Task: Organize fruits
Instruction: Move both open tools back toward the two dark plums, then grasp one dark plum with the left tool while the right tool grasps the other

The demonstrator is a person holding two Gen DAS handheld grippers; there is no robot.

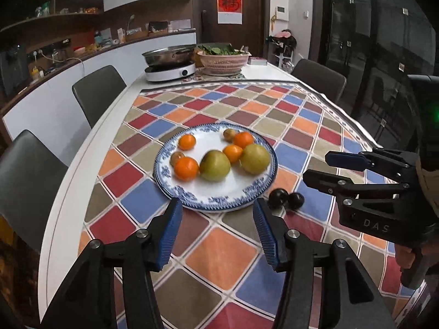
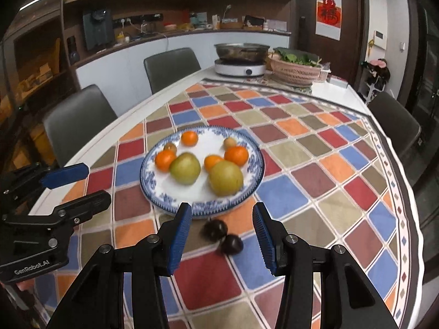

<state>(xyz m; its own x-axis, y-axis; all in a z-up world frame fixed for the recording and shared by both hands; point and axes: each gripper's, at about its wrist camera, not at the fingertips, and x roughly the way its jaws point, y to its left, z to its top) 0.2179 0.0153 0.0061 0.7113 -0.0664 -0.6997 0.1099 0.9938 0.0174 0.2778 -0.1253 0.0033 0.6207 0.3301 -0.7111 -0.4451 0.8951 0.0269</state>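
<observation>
A blue-and-white plate (image 1: pixel 219 201) (image 2: pixel 164 200) on the checkered tablecloth holds two green pears (image 1: pixel 214 165) (image 2: pixel 225 178), several oranges (image 1: pixel 186 168) (image 2: pixel 236 155) and two small brown fruits (image 1: pixel 229 134). Two dark plums (image 1: pixel 277 198) (image 2: pixel 214 230) lie on the cloth just outside the plate's near rim. My left gripper (image 1: pixel 216 224) is open and empty, hovering before the plate; it also shows in the right wrist view (image 2: pixel 82 183). My right gripper (image 2: pixel 222 233) is open and empty with the plums between its fingers' line of sight; it also shows in the left wrist view (image 1: pixel 318 167).
At the table's far end stand an induction cooker with a steel pot (image 1: pixel 170 68) (image 2: pixel 241 67) and a pink basket of greens (image 1: pixel 223 61) (image 2: pixel 296 72). Grey chairs (image 1: pixel 96 90) (image 2: pixel 79 120) line the left side, one (image 1: pixel 319 78) the right. A counter runs behind.
</observation>
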